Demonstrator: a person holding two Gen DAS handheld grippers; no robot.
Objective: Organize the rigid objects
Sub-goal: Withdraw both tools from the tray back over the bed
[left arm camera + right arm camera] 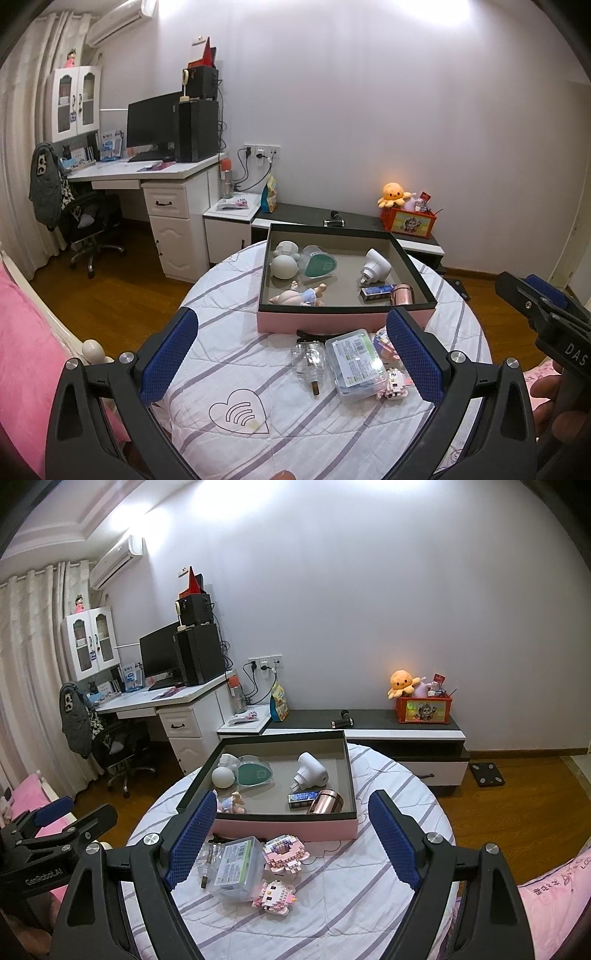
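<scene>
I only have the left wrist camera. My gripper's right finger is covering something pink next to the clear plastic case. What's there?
Observer: Two pink toys built of small blocks lie there. The far block figure lies close in front of the pink box.
Operator: And the other one?
Observer: The near block figure lies closer to us, at the front corner of the clear case.
Operator: Is the other gripper holding anything? I see only its side.
Observer: No. The right gripper is open, with nothing between its fingers.
</scene>
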